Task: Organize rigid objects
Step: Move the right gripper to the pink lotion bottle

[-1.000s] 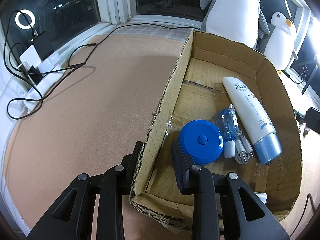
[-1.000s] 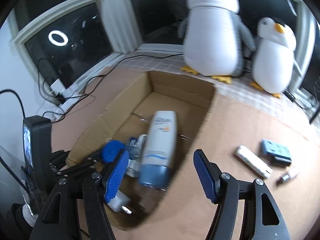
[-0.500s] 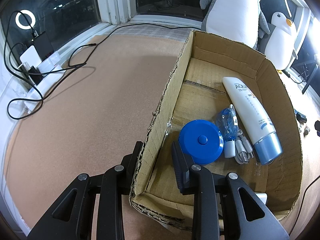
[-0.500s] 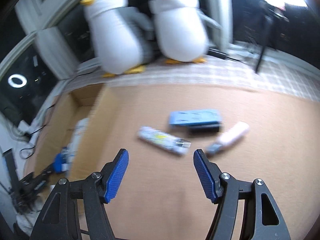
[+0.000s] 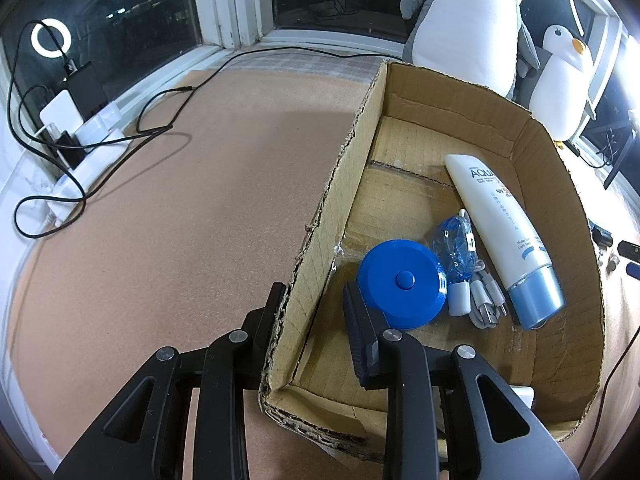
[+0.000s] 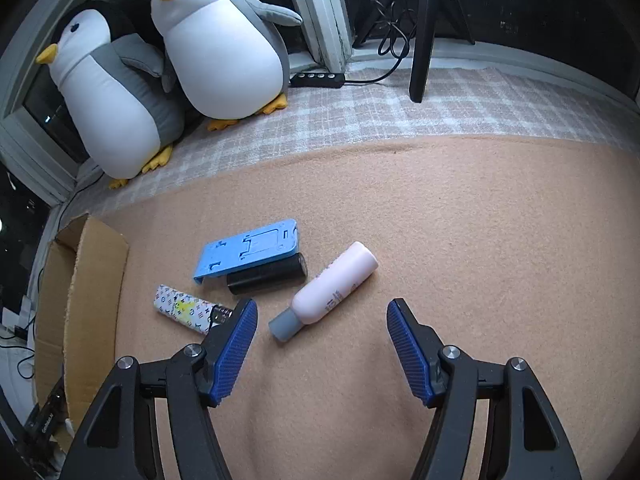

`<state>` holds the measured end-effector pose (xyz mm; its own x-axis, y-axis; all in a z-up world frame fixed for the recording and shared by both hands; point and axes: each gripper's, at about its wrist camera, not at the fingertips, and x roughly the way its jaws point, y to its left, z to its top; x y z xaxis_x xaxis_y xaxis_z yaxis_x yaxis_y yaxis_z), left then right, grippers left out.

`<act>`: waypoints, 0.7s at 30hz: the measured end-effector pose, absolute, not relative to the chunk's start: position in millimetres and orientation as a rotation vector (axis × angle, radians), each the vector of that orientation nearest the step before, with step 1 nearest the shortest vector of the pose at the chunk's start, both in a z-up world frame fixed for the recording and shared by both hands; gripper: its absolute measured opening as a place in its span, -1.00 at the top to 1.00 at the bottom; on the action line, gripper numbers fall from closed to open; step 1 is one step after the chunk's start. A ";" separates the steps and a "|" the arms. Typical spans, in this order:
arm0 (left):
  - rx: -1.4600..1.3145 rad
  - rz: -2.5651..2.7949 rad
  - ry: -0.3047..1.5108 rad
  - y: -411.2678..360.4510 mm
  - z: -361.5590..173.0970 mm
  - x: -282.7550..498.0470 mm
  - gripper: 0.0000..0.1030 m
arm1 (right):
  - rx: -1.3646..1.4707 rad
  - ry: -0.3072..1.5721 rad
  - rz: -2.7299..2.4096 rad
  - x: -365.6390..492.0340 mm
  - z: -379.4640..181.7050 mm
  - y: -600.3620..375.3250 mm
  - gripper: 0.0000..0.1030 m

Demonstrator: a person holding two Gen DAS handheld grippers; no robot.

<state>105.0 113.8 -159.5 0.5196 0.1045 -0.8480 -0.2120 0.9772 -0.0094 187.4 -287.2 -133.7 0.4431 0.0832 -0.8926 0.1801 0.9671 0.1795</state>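
Loose items on the tan mat ahead of the right gripper [image 6: 320, 320]: pink bottle [image 6: 330, 287] with grey cap, lying slantwise, cap end nearest and just inside the gap between the two blue pads. Beyond the left pad, a patterned lighter [image 6: 188, 309], its metal end almost at the pad tip. Farther out, a black cylinder [image 6: 266, 274] on its side, touching the blue phone stand [image 6: 248, 250] that leans over it. Right gripper jaws stand wide, nothing between the pads, clear of the bottle.

Cardboard box [image 5: 560, 184] sits off to the right gripper's left. The left gripper [image 5: 316, 304] straddles the box's near side wall: one finger outside, one inside, closed down on the cardboard. Just ahead of its inner finger, inside the box: blue round case [image 5: 402, 284], then a bagged cable bundle [image 5: 464, 252], then a white sunscreen tube [image 5: 500, 232] with blue cap, side by side.

Beyond the mat: two plush penguins [image 6: 224, 44] on a checked cloth by the window; cables and a power strip [image 5: 80, 136] to the left gripper's far left.
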 end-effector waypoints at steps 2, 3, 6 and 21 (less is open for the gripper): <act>-0.117 0.190 1.007 113.7 -159.5 105.0 0.47 | 0.255 1.119 -0.064 191.1 -135.0 -285.5 -0.23; -0.116 0.190 1.007 113.7 -159.5 105.0 0.47 | 0.242 1.120 -0.069 194.3 -135.5 -284.0 -0.23; -0.116 0.190 1.008 113.8 -159.5 105.0 0.47 | 0.229 1.113 -0.059 196.0 -138.3 -283.0 -0.22; -0.116 0.190 1.007 113.8 -159.6 104.9 0.47 | 0.040 1.149 -0.080 210.4 -151.4 -270.1 0.17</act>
<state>104.9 113.8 -159.6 0.5196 0.1049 -0.8479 -0.2116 0.9773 -0.0088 210.4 -270.1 -151.4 0.4071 -0.0431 -0.9124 0.0839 0.9964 -0.0097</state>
